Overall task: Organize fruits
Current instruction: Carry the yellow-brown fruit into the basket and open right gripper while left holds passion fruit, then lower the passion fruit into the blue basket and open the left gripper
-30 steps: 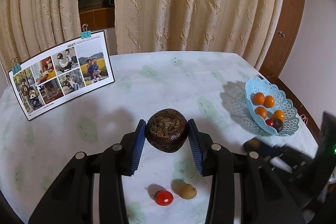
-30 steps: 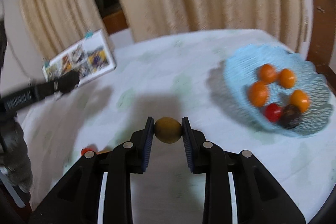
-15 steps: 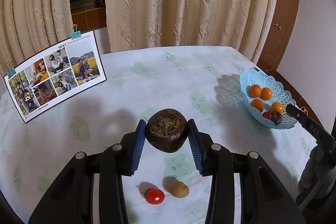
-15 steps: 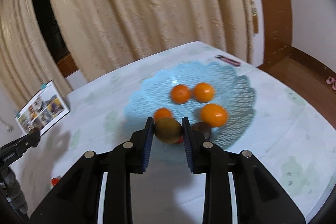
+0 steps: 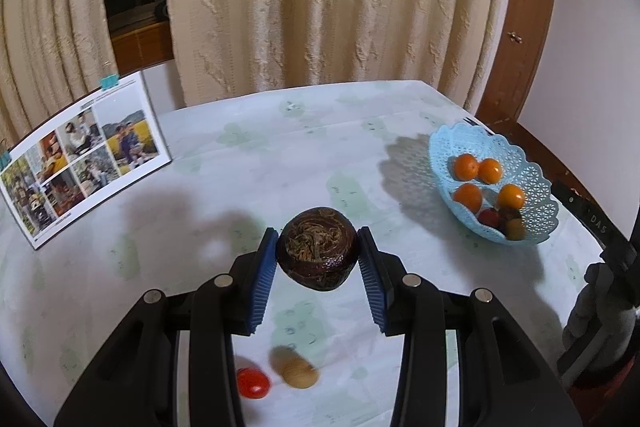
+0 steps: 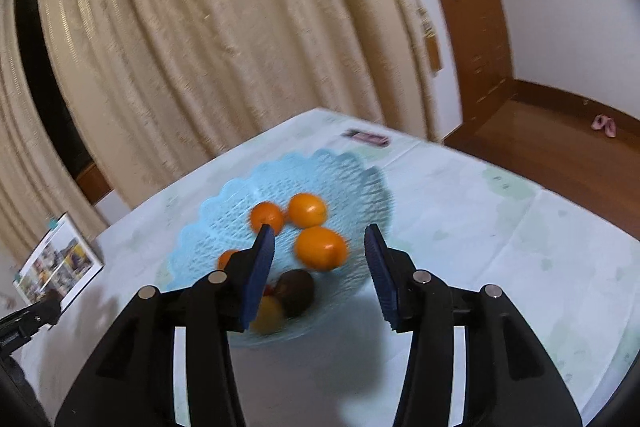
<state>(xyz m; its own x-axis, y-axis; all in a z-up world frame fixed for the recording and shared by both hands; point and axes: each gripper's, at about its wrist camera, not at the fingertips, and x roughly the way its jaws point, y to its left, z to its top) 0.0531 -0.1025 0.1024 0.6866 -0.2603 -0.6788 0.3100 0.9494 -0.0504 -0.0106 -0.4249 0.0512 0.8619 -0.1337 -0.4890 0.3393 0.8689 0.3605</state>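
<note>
Left gripper point(image 5: 318, 259) pinches dark fruit point(image 5: 317, 248) above table; right gripper point(image 6: 320, 259) spread over basket point(image 6: 224, 195) (near table edge).

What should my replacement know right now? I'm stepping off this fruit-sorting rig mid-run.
Left tool: shut on the dark brown fruit, held above the table.
Right tool: open, empty, over the blue basket.
Done: in the basket are four oranges, a red fruit, a dark one and a yellowish-brown one.
Left: basket the held fruit, then the red tomato and tan fruit lying side by side on the table.
</note>
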